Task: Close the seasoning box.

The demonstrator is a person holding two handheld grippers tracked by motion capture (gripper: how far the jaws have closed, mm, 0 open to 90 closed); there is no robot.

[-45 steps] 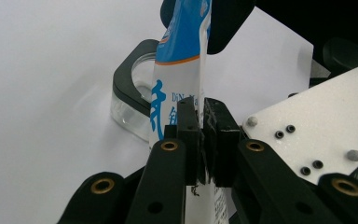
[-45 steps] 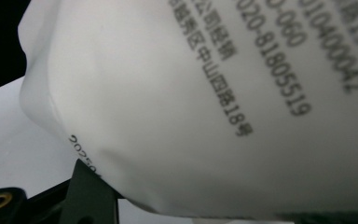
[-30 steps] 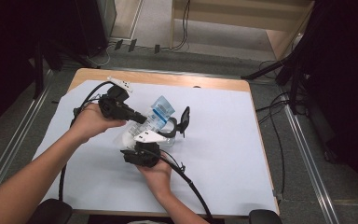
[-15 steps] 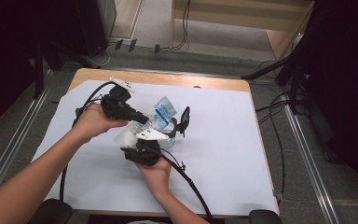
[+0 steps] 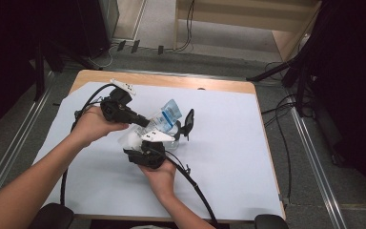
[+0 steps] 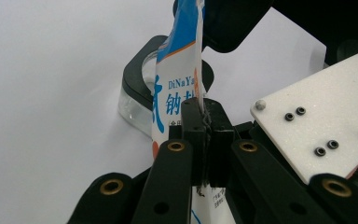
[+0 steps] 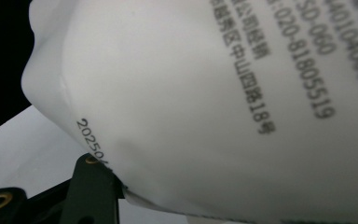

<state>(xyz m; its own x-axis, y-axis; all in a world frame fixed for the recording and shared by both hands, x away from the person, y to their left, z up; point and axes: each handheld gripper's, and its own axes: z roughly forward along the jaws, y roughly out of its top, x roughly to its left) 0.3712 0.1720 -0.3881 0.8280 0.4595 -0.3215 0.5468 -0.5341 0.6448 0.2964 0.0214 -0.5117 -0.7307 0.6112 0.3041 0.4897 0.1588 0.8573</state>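
We see the left hand-held gripper [image 5: 145, 121] held above the middle of the desk [image 5: 228, 143], which is covered in white paper. Its jaws are pressed together on the thin sealed edge of a blue-and-white printed pouch [image 5: 164, 118]; in the left gripper view the two black pads meet on that seam with the pouch [image 6: 179, 88] rising straight up between them, blue lettering on its white face.

The right hand-held gripper [image 5: 169, 138] sits just near of the left one, the person's right hand [image 5: 159, 174] coming in from the near edge and wrapped round its body, a white plate on top. In the right gripper view the pouch [image 7: 214, 93] lies right against the camera, its white back printed with black characters and digits, and one black jaw shows beneath it at the lower left. We cannot tell from these views whether the right jaws are spread or pinching the pouch, since the bag covers them.

In the high view the pouch hangs tilted between the two tools, its blue top pointing to the far right, its pale lower end near the right gripper. Behind it in the left gripper view stands a clear container with a black rim [image 6: 140, 93] on the white paper, just beyond the pouch; its black lid [image 5: 188, 123] appears raised at the right of the pouch in the high view. The left hand [image 5: 93, 125] grips its tool from the left side, and black cables trail from both grippers across the paper toward the near edge
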